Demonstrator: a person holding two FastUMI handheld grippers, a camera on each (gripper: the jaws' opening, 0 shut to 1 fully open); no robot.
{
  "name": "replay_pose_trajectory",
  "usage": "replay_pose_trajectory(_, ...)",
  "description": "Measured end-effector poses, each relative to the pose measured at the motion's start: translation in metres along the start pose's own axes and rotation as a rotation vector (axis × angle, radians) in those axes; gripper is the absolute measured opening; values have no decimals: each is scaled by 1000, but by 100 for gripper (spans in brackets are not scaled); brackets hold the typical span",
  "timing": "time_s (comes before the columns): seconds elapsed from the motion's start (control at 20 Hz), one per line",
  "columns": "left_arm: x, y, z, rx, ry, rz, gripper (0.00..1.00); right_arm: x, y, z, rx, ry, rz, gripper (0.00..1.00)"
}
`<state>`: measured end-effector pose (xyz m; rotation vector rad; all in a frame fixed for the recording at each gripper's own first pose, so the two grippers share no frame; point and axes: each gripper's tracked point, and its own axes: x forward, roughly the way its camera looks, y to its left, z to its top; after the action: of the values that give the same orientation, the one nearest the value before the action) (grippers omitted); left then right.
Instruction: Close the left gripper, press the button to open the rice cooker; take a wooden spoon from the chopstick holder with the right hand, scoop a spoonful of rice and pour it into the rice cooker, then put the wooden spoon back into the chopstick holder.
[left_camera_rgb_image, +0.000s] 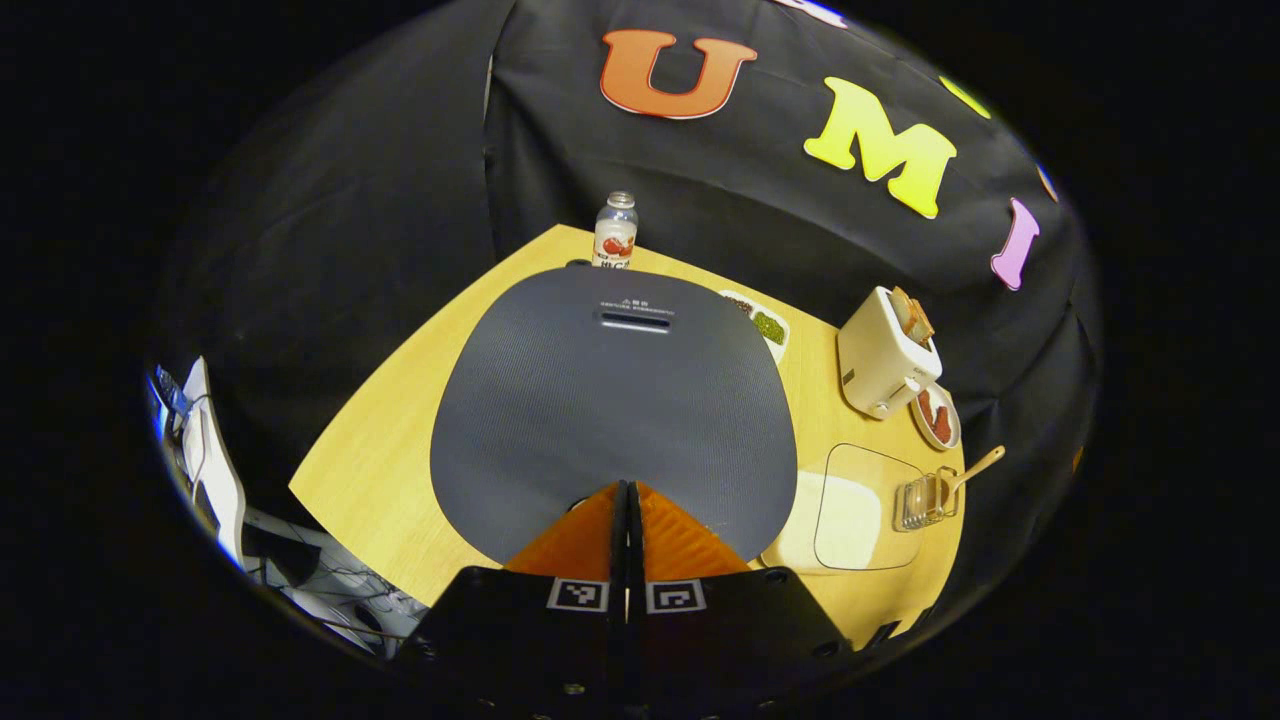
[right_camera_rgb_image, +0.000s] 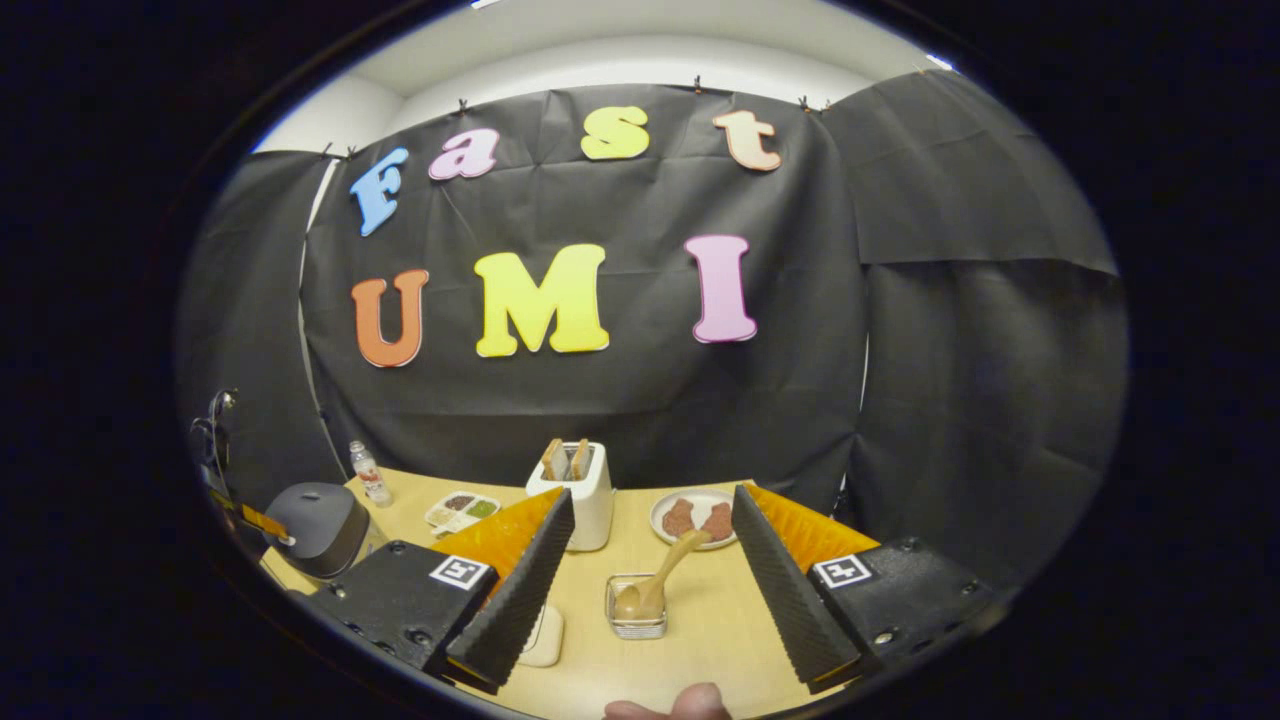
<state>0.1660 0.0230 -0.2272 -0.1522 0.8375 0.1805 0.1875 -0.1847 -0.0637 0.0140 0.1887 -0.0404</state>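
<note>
The rice cooker occupies the centre of the left gripper view, its dark lid down and seen from above, with the narrow slot of the steam vent toward the upper edge of the lid. The release button itself cannot be made out; judged from the layout, it lies at the lid's near edge, at the bottom centre of the frame, where the left gripper sits. That gripper is pressed together, fingers meeting with no gap and nothing between them, tips pointing up the frame over the lid's near rim; contact cannot be confirmed. The coming press therefore appears to run straight ahead and down from the tips, and the left hand is clearly the nearer. In the right gripper view the cooker stands small at lower left. The wooden spoon stands in the clear chopstick holder at lower centre, bowl down, handle leaning toward the upper right. The right gripper is spread wide and empty, the holder lying ahead between its fingers. The rice container sits just beside the cooker on the table.
</note>
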Motion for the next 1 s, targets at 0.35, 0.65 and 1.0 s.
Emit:
replay_pose_trajectory(0.35,-38,-5,50,82,-241,65,0,4,-18,8,-34,-16,-2,95)
replay_pose_trajectory(0.65,-99,-8,157,50,-595,107,2,16,-33,-2,-53,24,3,100)
replay_pose_trajectory(1.0,-142,-21,152,-40,-678,55,53,29,-42,-18,-57,72,10,100)
